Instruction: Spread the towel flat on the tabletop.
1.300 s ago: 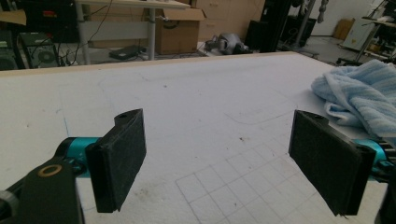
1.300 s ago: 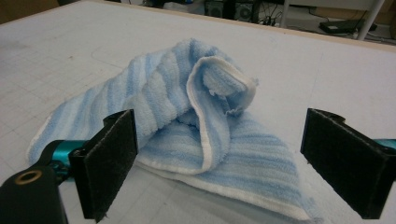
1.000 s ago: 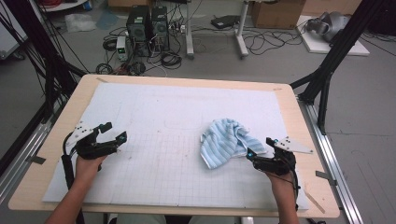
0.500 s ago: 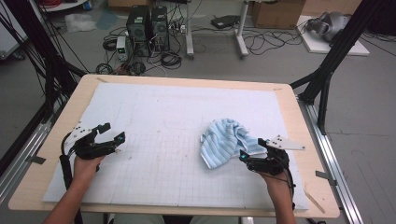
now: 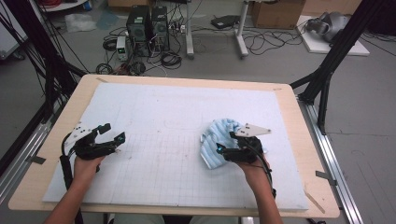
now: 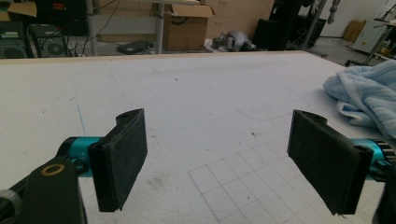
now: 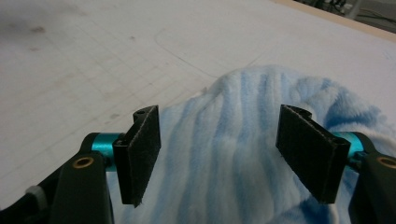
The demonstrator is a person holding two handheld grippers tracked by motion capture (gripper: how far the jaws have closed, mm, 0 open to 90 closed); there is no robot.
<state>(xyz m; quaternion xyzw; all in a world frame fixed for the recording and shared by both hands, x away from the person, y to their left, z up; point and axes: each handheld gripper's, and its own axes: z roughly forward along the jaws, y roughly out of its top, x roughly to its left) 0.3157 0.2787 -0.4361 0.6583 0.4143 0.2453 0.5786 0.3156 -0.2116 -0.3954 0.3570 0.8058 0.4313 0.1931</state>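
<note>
Blue-striped towel (image 5: 219, 140) crumpled on white foam surface (image 5: 154, 112), right of centre. Right hand-held gripper (image 5: 225, 150) over towel's near edge, cloth between spread pads, not yet pinched; jaws just been closing. Left hand-held gripper (image 5: 112, 135) wide open, empty, well apart to left. Right hand nearer. Since earlier frames: right gripper moved from beside towel onto it; left unmoved.

I log: towel (image 5: 217, 140), pale blue with darker blue stripes; worktop (image 5: 299, 140) tan-edged, its mat (image 5: 177, 112) white with faint grey grid; claw pads (image 7: 140, 154) black, teal fittings.
</note>
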